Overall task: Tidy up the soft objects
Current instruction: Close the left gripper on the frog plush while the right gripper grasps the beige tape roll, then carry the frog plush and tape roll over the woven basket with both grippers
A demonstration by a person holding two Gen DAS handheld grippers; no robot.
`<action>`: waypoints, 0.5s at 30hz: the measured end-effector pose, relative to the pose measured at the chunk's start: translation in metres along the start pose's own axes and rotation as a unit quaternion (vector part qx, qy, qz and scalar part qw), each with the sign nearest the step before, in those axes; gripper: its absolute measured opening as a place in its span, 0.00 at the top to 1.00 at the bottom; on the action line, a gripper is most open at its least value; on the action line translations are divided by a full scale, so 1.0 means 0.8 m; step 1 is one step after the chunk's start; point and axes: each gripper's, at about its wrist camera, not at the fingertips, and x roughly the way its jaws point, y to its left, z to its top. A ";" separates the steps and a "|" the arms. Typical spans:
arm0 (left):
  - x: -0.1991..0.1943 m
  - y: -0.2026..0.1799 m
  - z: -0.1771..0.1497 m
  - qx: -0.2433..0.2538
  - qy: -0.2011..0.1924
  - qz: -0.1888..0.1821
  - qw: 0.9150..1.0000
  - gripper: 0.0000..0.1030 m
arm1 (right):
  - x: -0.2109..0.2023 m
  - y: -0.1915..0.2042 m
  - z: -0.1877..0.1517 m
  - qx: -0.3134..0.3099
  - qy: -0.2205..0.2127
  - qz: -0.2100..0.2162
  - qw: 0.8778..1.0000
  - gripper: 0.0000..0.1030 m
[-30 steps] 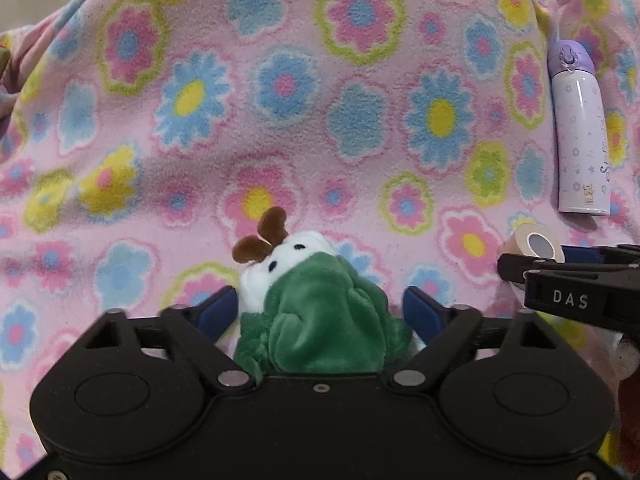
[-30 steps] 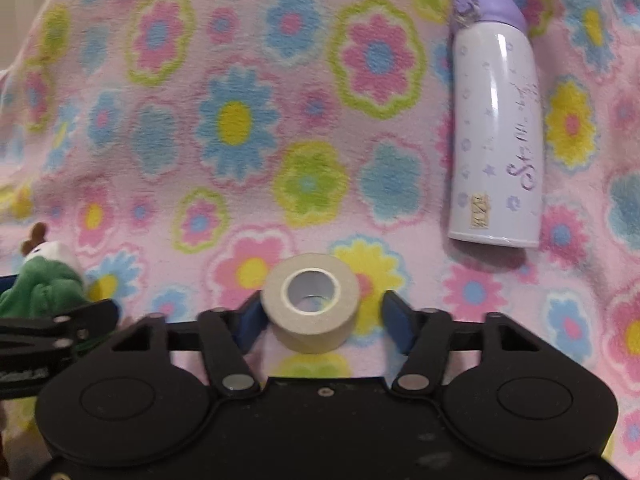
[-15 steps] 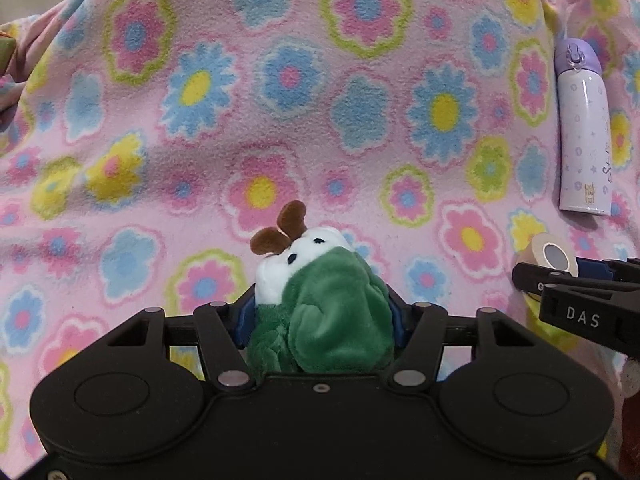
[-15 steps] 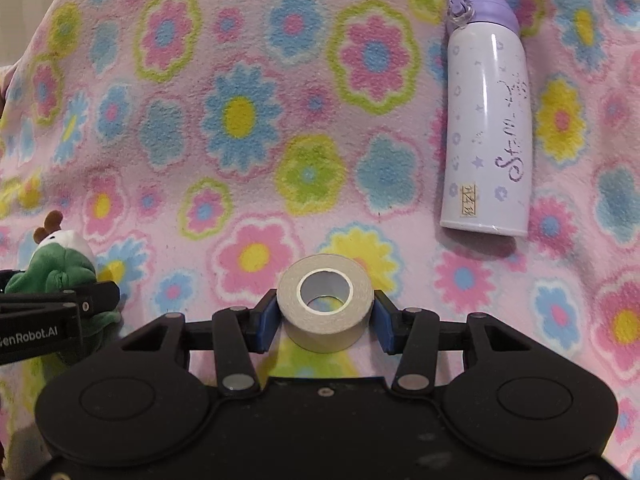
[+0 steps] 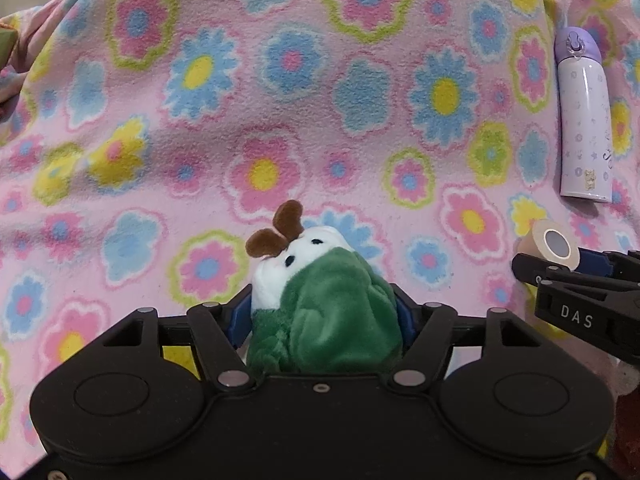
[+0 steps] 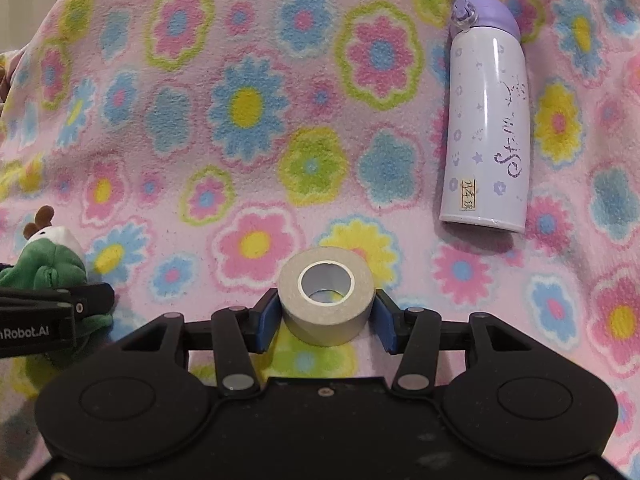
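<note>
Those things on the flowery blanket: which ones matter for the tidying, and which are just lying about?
Part of the job:
- plush toy, held in the left gripper
- tape roll, held in the right gripper

Just lying about:
- purple bottle, on its side
- blanket underneath

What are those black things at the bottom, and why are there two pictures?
Those are two grabbing tools; a person holds one in each hand. Each tool has a camera looking forward along its two fingers, so you get one picture per hand. In the left hand's picture, the left gripper squeezes a green plush with a white face and brown antlers. In the right hand's picture, the right gripper has its blue fingers against a tape roll. Each tool also peeks into the other's picture at the edge. Everything sits over a pink flowery blanket. A purple bottle lies on it, to the right.
</note>
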 end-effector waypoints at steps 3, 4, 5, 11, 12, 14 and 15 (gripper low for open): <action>0.002 -0.004 0.001 0.006 -0.003 0.003 1.000 0.42 | 0.000 -0.002 0.002 0.001 -0.003 0.005 1.000 0.54; 0.003 -0.005 0.001 0.007 -0.004 0.004 1.000 0.44 | 0.000 -0.003 0.002 0.001 -0.002 0.006 1.000 0.54; 0.003 -0.005 0.001 0.008 -0.005 0.003 1.000 0.45 | 0.000 -0.003 0.003 0.002 -0.002 0.008 1.000 0.54; -0.017 -0.002 -0.002 0.000 -0.016 -0.008 1.000 0.47 | -0.018 -0.008 0.004 0.013 -0.001 0.018 1.000 0.54; -0.024 -0.002 -0.002 0.000 -0.019 -0.009 1.000 0.47 | -0.025 -0.008 0.004 0.013 -0.003 0.020 1.000 0.54; -0.042 -0.001 -0.003 -0.005 -0.024 -0.011 1.000 0.47 | -0.044 -0.007 0.004 0.010 -0.009 0.027 1.000 0.54; -0.053 0.000 -0.004 -0.009 -0.028 -0.013 0.999 0.47 | -0.054 -0.007 0.003 0.008 -0.013 0.030 0.999 0.54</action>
